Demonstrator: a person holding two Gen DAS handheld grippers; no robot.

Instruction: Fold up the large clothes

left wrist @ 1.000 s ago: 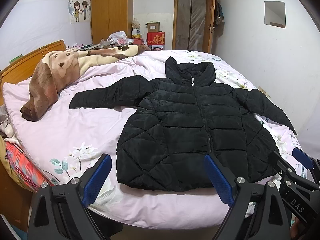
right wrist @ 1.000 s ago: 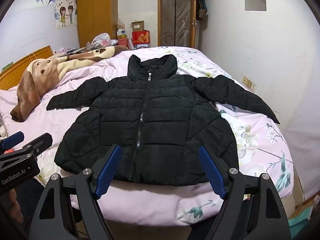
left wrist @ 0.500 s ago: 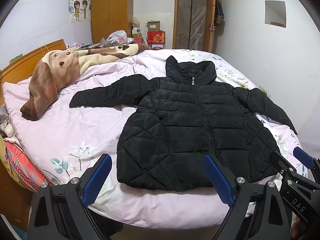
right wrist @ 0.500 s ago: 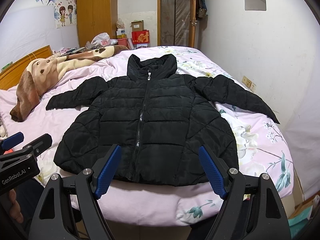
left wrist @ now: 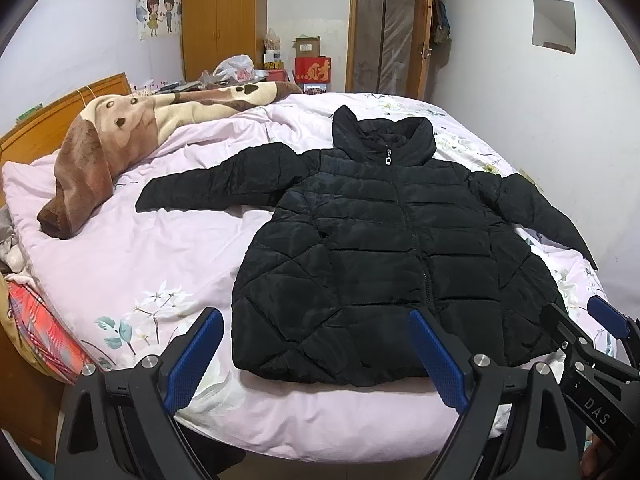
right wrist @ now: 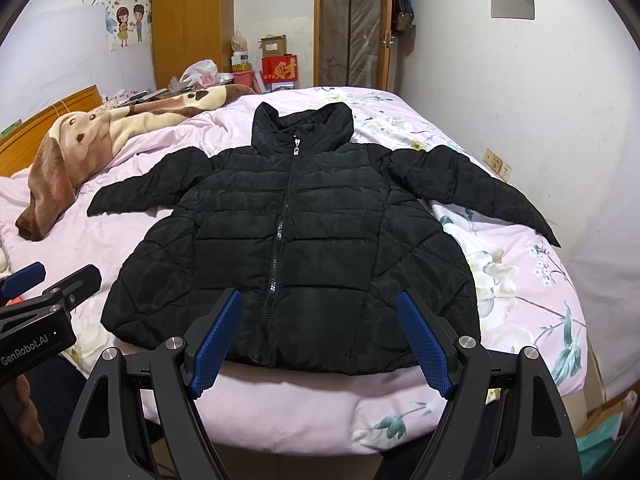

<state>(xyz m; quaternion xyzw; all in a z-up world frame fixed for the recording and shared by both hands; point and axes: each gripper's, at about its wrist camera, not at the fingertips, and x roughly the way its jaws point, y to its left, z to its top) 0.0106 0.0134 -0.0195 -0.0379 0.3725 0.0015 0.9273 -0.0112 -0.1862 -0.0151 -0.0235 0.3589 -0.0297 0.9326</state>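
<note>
Black jacket [right wrist: 296, 240] flat on bed [right wrist: 520, 280], zipped, sleeves spread toward 9 and 3, ready for folding. I hold left gripper [left wrist: 316, 360] and right gripper [right wrist: 320, 340] wide open, empty, short of hem at 6.

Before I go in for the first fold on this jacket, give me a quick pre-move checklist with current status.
1. Black jacket lies flat, front up, on the bed: ok.
2. Zipper closed to the collar: ok.
3. Both sleeves spread out, not tucked under: ok.
4. Left gripper open, empty: ok.
5. Right gripper open, empty: ok.
6. Brown blanket apart from the left sleeve: ok.
</note>
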